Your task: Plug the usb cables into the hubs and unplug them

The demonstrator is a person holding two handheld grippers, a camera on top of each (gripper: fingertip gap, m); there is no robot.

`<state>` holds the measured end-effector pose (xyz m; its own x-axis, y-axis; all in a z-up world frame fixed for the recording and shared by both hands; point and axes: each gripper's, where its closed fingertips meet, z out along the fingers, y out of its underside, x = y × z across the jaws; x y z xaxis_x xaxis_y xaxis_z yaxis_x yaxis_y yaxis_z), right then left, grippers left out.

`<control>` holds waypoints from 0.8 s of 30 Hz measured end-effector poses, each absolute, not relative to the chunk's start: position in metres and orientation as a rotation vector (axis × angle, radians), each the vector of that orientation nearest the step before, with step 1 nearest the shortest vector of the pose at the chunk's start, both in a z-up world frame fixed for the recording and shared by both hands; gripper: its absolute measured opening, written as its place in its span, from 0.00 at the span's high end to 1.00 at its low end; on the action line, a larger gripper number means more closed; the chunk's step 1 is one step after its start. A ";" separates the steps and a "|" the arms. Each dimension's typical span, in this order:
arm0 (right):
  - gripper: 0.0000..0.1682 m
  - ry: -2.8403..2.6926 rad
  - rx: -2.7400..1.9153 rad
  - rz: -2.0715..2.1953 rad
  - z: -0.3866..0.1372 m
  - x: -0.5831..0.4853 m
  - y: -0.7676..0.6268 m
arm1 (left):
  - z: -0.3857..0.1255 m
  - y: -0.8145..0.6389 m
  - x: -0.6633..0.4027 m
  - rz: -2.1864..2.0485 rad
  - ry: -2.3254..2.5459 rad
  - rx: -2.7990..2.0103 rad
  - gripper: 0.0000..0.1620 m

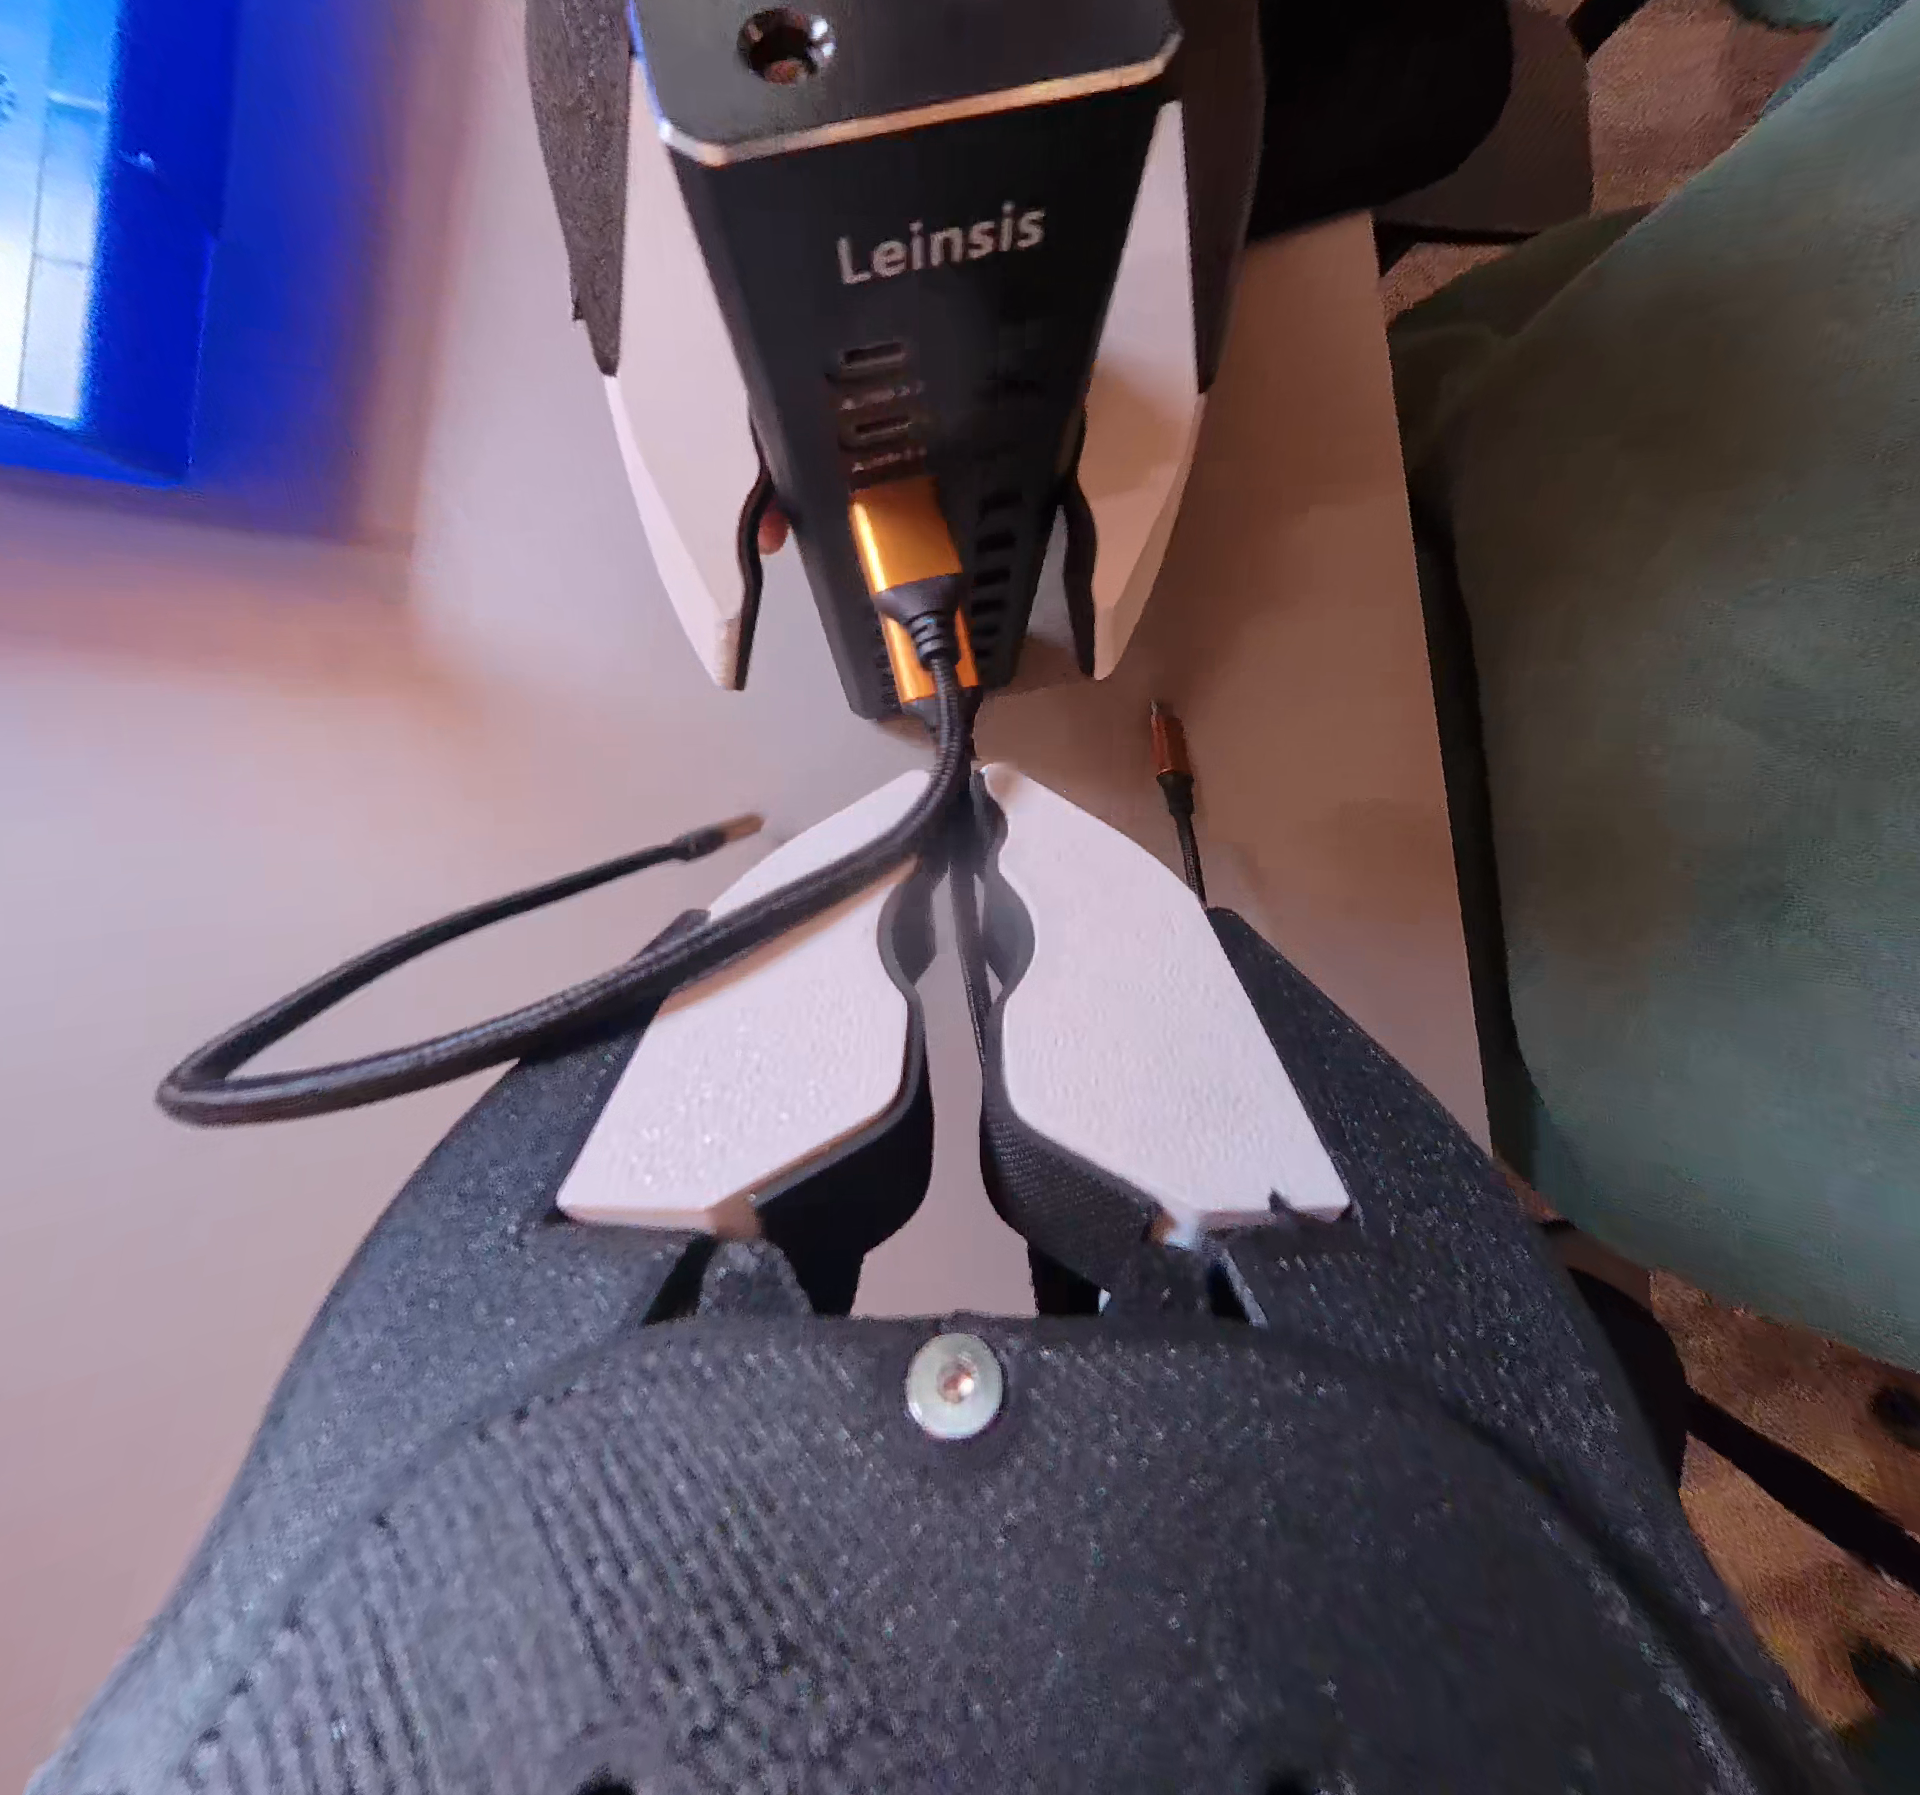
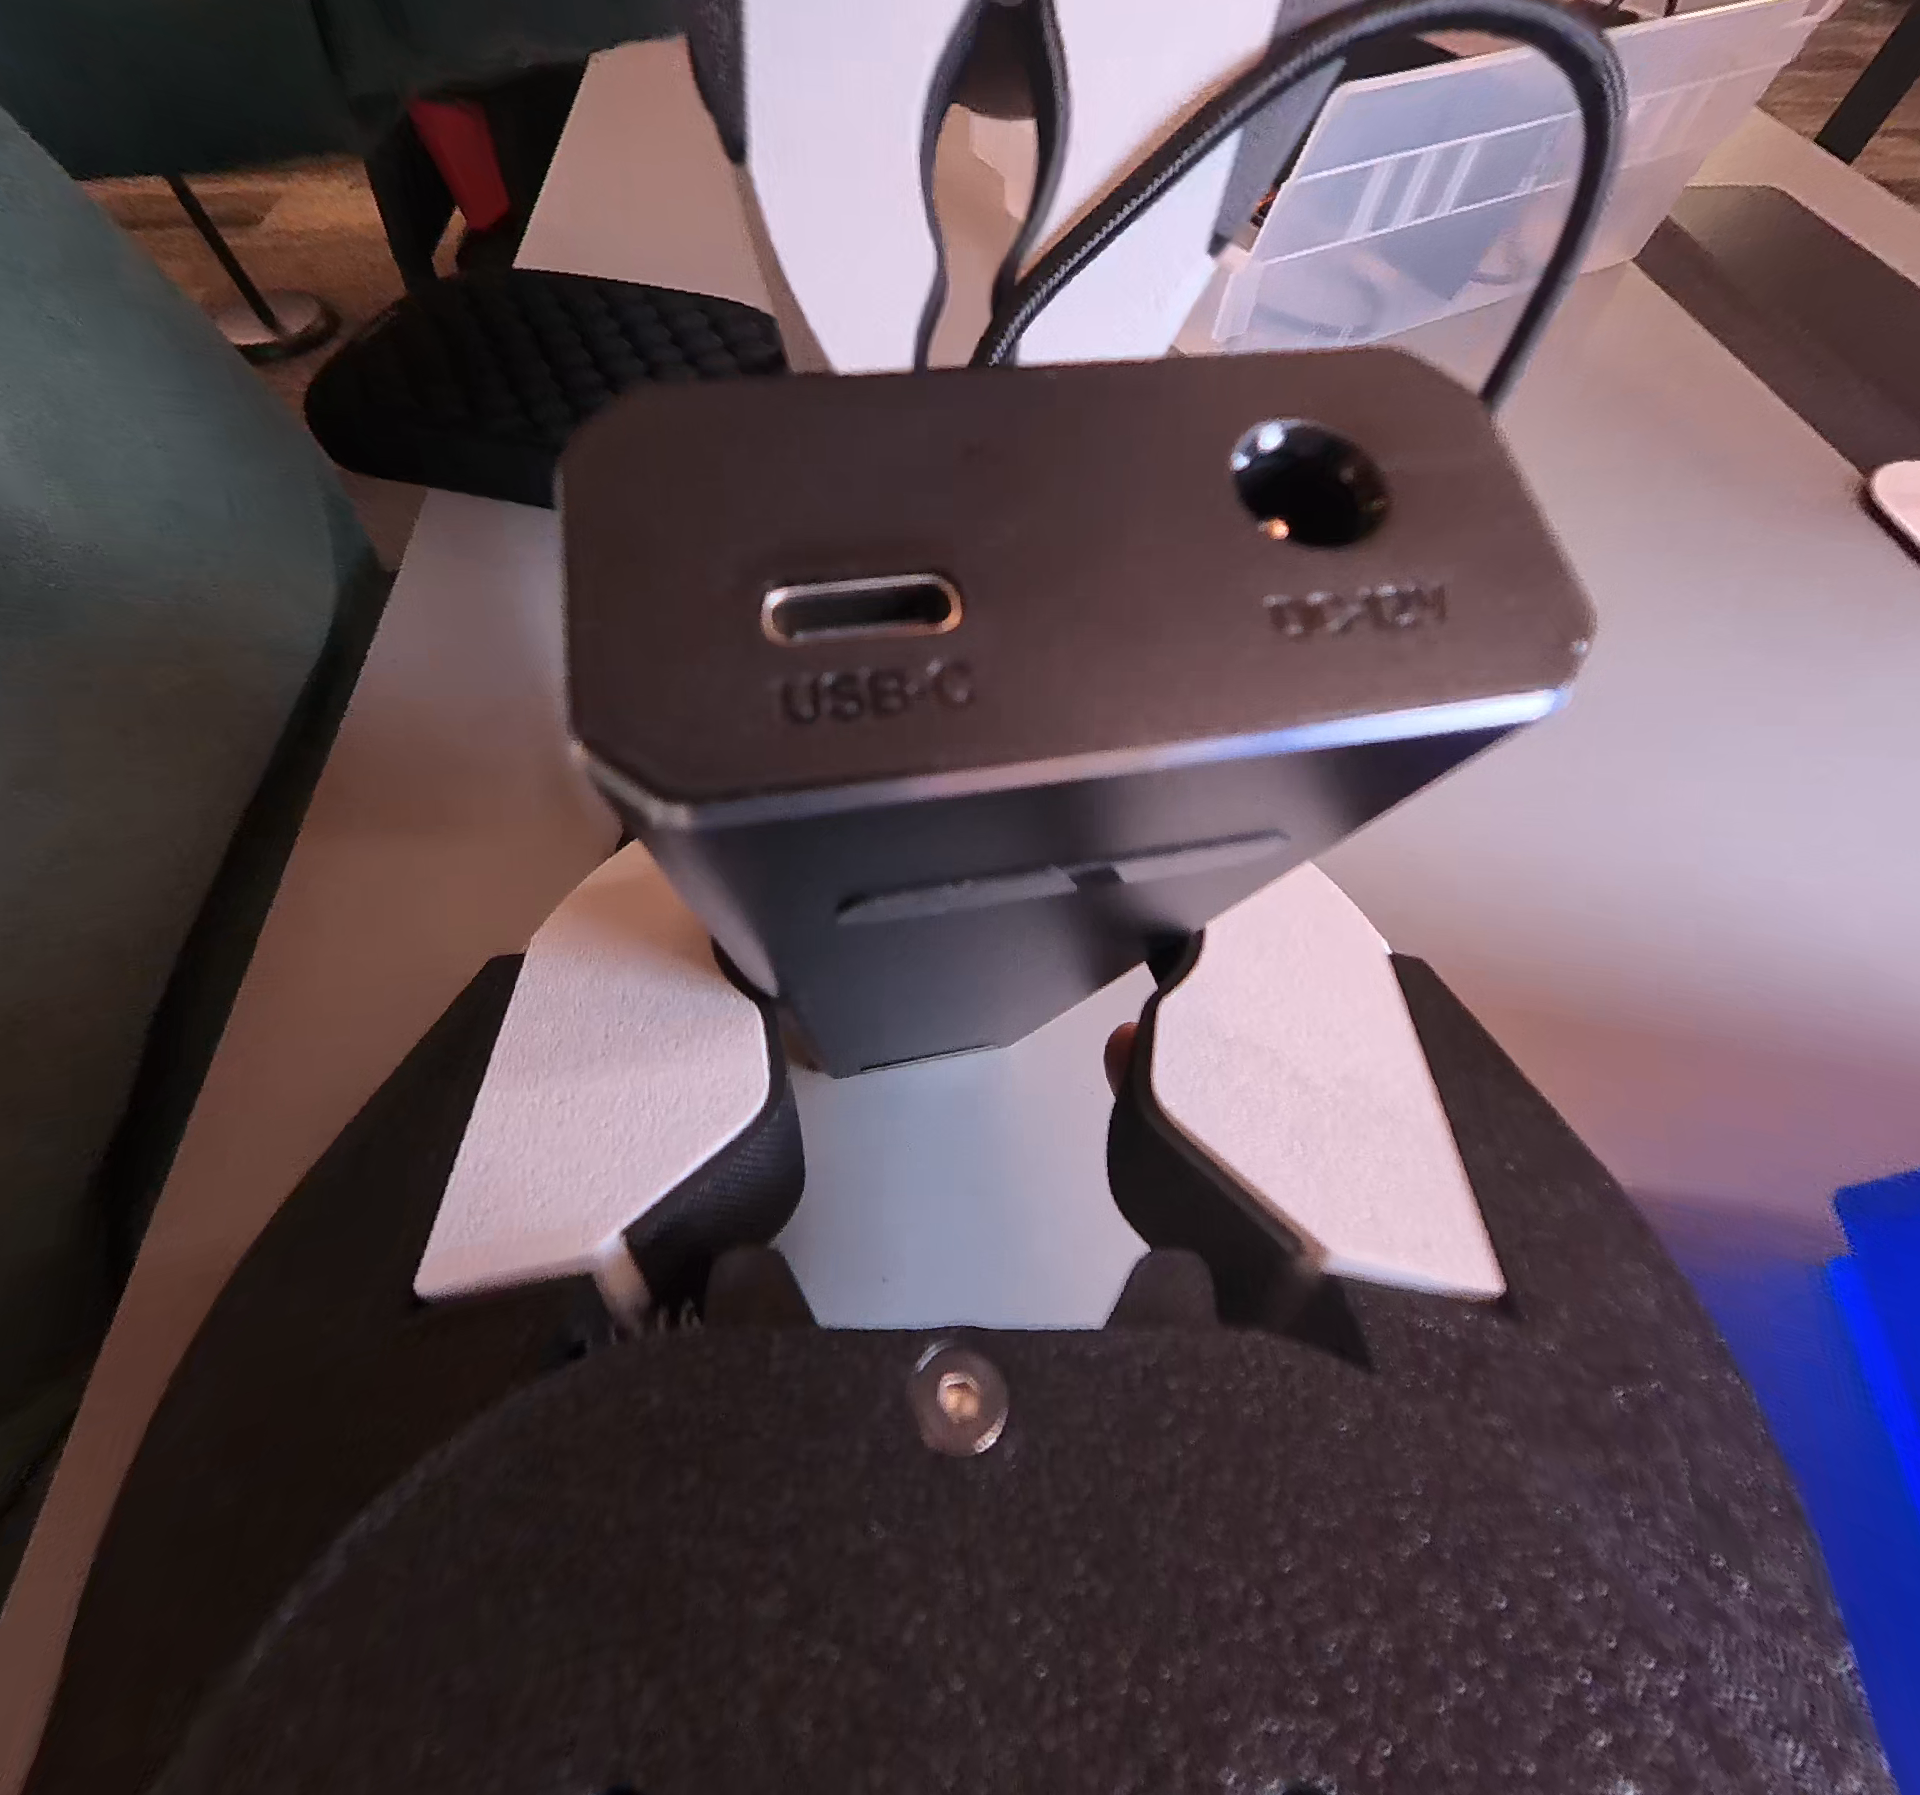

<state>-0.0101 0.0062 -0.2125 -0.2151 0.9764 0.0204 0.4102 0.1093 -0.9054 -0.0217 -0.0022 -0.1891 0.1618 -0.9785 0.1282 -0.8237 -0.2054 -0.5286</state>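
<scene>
Left claw (image 1: 971, 784): clenched on the black braided cable (image 1: 488, 1007), just behind its orange plug (image 1: 902, 550); the white fingers (image 1: 790, 1007) meet at the tips with the cable pinched between them.
Right claw (image 2: 951, 1007): grasping the hub (image 2: 1060, 592) by its two long sides, near the end away from the ports on the end face; seen from the left wrist view it comes in from the far side (image 1: 914, 633).
Hub: dark metal block held above the tabletop (image 1: 260, 706), end face with an oval port (image 2: 860, 611) and a round socket (image 2: 1307, 490) turned toward the right wrist camera.
Plug: seated in one of the ports in the row on the hub's long face, at the end nearest the left claw.
Cable: loops out to the left of the left claw and hangs in an arc; its free end (image 1: 727, 829) sits just above the tabletop.
Second cable (image 1: 1174, 779): orange-tipped, lying on the tabletop right of the left claw, apart from the hub.
Clear box (image 2: 1475, 187): on the tabletop beyond the hub.
Blue object (image 1: 114, 176): at the tabletop's left edge, blurred.
Green seat (image 1: 1714, 602): beside the tabletop.
</scene>
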 end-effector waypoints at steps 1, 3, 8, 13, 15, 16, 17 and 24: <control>0.57 -1.723 -1.360 1.077 -0.213 -0.011 0.005 | -0.190 -0.001 -0.022 -0.640 1.727 -2.120 0.98; 0.57 -1.720 -1.359 1.069 -0.212 -0.011 0.005 | -0.189 0.000 -0.022 -0.649 1.729 -2.126 0.98; 0.57 -1.724 -1.353 1.091 -0.211 -0.010 0.003 | -0.185 0.000 -0.019 -0.659 1.737 -2.101 0.98; 0.57 -1.715 -1.346 1.098 -0.210 -0.007 0.005 | -0.185 0.003 -0.014 -0.686 1.709 -2.046 0.98; 0.57 -1.714 -1.349 1.083 -0.210 -0.006 0.007 | -0.184 0.002 -0.012 -0.714 1.688 -2.005 0.98; 0.57 -1.713 -1.353 1.077 -0.210 -0.006 0.007 | -0.184 0.002 -0.011 -0.715 1.681 -1.977 0.98; 0.57 -1.714 -1.358 1.064 -0.211 -0.006 0.008 | -0.185 0.003 -0.011 -0.717 1.663 -1.963 0.98; 0.57 -1.690 -1.363 1.092 -0.209 -0.008 0.008 | -0.181 0.008 -0.009 -0.738 1.533 -1.897 0.98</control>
<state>-0.0075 0.0076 -0.2092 -0.2049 0.9787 0.0111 0.3923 0.0925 -0.9152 -0.0093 0.0078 -0.1812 0.1845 -0.9811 0.0576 -0.6572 -0.1667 -0.7350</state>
